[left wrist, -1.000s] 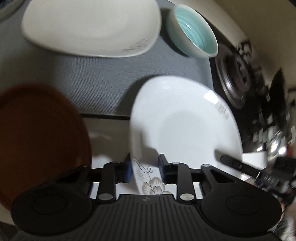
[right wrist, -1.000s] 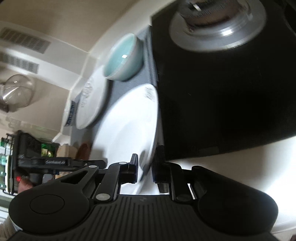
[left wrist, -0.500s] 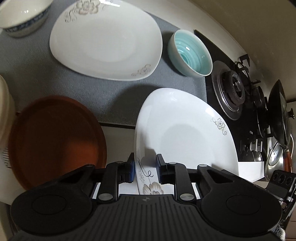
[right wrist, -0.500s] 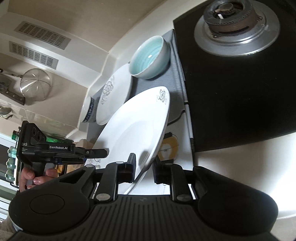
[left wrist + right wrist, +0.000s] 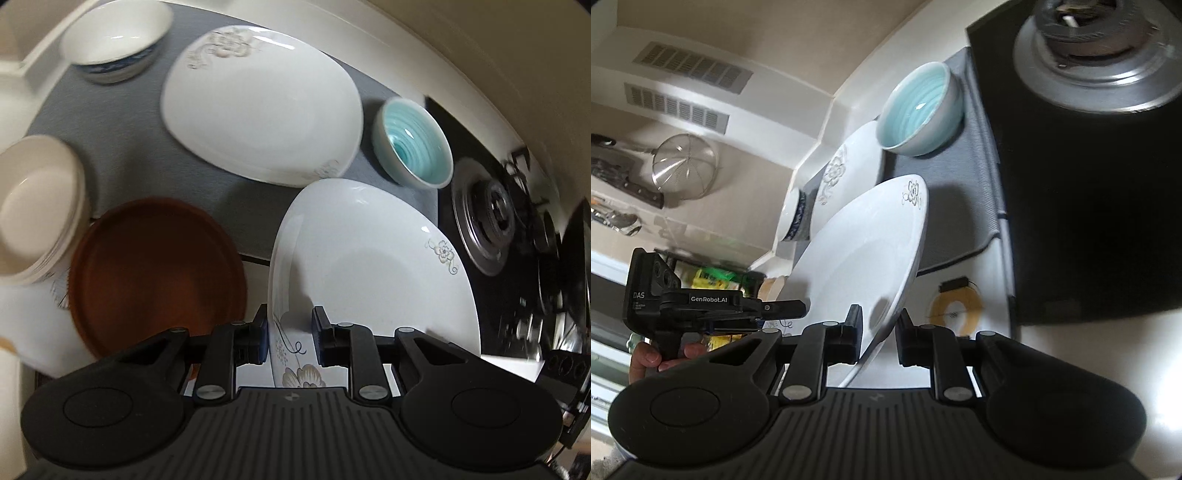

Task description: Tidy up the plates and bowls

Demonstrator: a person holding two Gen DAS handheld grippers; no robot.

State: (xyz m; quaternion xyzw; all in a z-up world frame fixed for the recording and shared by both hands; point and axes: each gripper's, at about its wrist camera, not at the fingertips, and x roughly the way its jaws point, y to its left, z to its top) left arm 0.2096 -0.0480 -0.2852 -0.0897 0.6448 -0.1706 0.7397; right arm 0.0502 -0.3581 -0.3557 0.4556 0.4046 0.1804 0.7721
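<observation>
A white flowered plate [image 5: 373,273] is held off the counter by both grippers. My left gripper [image 5: 289,338] is shut on its near rim. My right gripper [image 5: 877,334] is shut on the opposite rim of the same plate [image 5: 864,258], which tilts steeply in that view. A second white flowered plate [image 5: 258,103] lies on the grey mat [image 5: 122,136] behind it. A teal bowl [image 5: 415,144] stands at the mat's right end. A blue-rimmed white bowl [image 5: 114,40] stands at the far left of the mat.
A brown round plate [image 5: 155,273] lies left of the held plate, with a cream bowl [image 5: 33,206] stacked on other dishes further left. A black gas hob [image 5: 495,218] with burners is on the right. A yellow tape roll [image 5: 955,308] lies on the counter by the hob.
Both grippers have lifted the plate higher and carried it back toward the mat. More of the mat, the blue-rimmed bowl and the cream bowl have come into the left view.
</observation>
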